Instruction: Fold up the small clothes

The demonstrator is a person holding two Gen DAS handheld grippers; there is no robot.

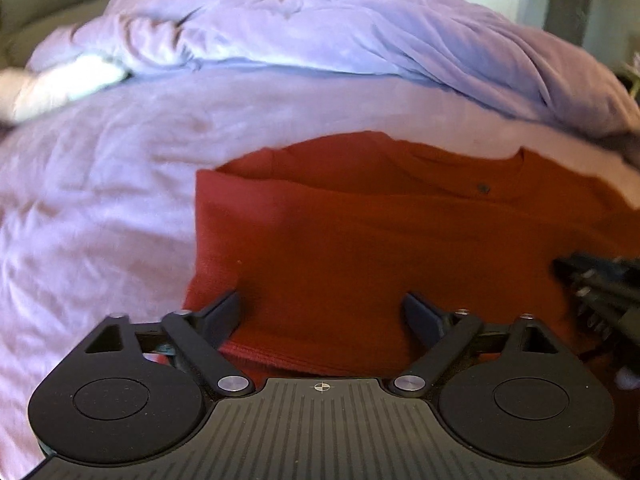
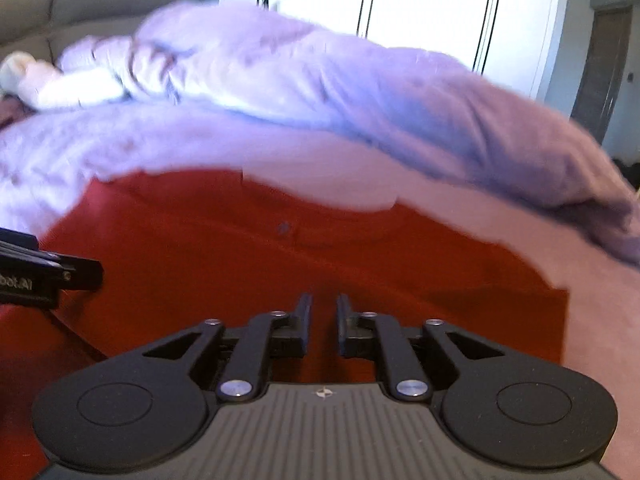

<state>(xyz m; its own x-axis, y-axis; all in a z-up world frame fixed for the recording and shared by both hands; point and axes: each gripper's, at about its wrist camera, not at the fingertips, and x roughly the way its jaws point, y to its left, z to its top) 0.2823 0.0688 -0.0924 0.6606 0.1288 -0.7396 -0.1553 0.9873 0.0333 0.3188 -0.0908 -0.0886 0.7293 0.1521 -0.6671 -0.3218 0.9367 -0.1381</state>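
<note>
Left gripper [image 1: 322, 312] gaped wide over red shirt [image 1: 360, 232] hem; right gripper [image 2: 323, 316] nearly closed, empty; bedsheet [image 1: 100, 200] bare to the left.

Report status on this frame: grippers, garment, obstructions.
Left gripper open over the red shirt. Right gripper nearly shut above it, grip unclear. Bunched lilac duvet lies behind, apart from the shirt.

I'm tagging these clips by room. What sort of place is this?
Most likely a bedroom. A red shirt lies on a lilac sheet, a bunched lilac duvet sits behind it, and white wardrobe doors line the far wall.
</note>
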